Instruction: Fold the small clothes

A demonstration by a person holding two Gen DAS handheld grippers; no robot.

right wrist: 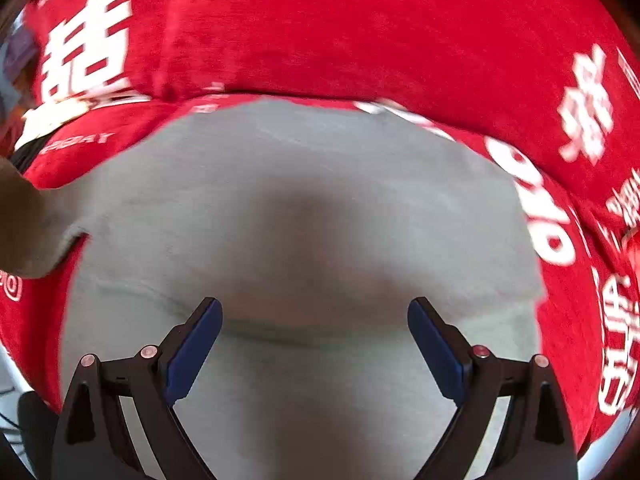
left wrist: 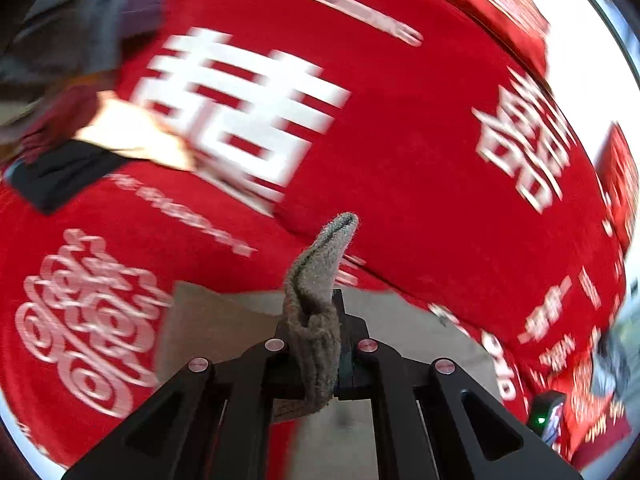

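Left gripper [left wrist: 316,328] pinches a lifted fold of the grey garment [right wrist: 304,216]; right gripper [right wrist: 316,340] gapes empty at 6 o'clock, folding seemingly barely begun

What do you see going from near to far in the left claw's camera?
Left claw pinching the gray cloth → red blanket → big white symbol → pile of clothes far off at the left.

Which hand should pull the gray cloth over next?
Probably left. The left gripper is already shut on a corner of the gray cloth; the right gripper hangs open above it, holding nothing.
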